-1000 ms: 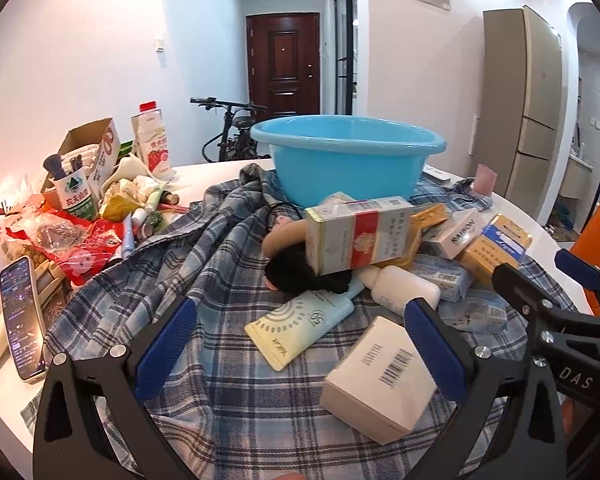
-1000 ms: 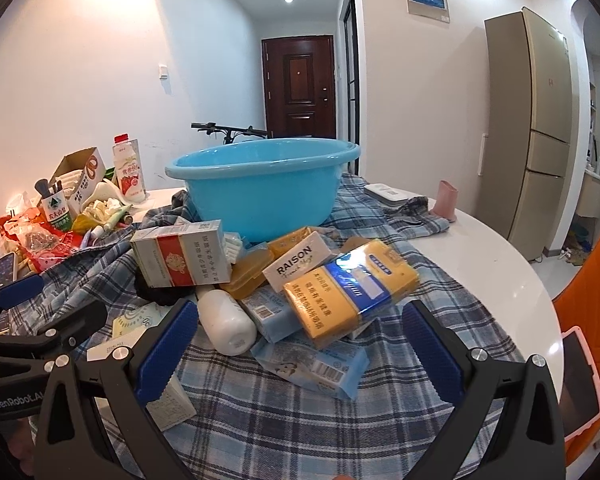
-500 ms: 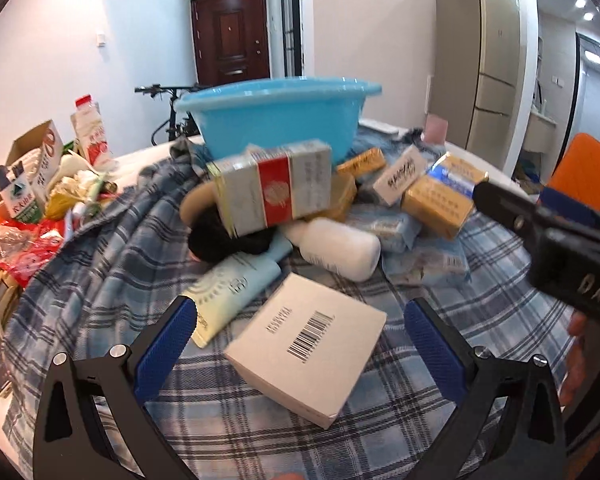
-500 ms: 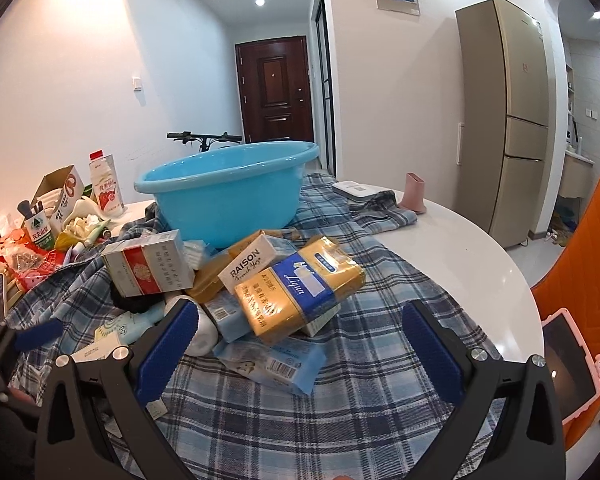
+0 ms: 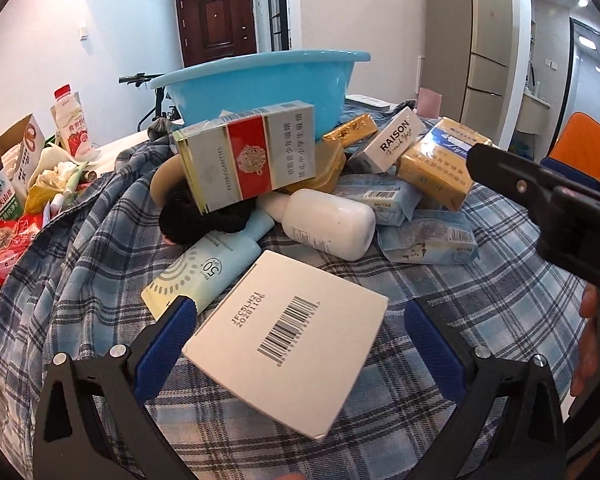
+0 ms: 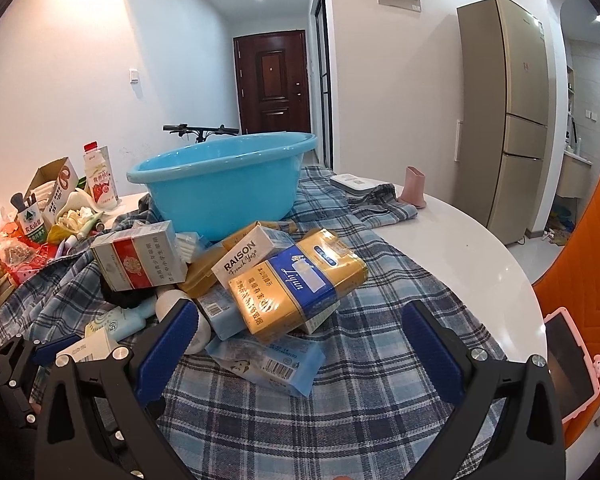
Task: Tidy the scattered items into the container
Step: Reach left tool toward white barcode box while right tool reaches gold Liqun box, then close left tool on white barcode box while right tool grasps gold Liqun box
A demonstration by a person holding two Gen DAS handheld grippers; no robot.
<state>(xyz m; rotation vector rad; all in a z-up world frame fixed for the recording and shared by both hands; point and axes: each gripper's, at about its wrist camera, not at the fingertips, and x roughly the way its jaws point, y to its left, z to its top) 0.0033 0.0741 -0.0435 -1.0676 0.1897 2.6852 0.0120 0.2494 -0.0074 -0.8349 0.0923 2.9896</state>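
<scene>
A blue basin stands at the back of a plaid cloth; it also shows in the right wrist view. In front of it lies a pile: a red-and-silver carton, a white bottle, a pale blue tube, a RAISON box, a yellow-and-blue pack and tissue packs. My left gripper is open, its fingers on either side of a white barcode box. My right gripper is open and empty, just before the tissue pack.
Snack bags, a milk bottle and cartons crowd the table's left. A pink cup and a white box sit at the back right. A phone in a pink case lies by the orange chair.
My left gripper has moved forward and down, so the white barcode box now lies between its open fingers. My right gripper has drawn slightly nearer the pile.
</scene>
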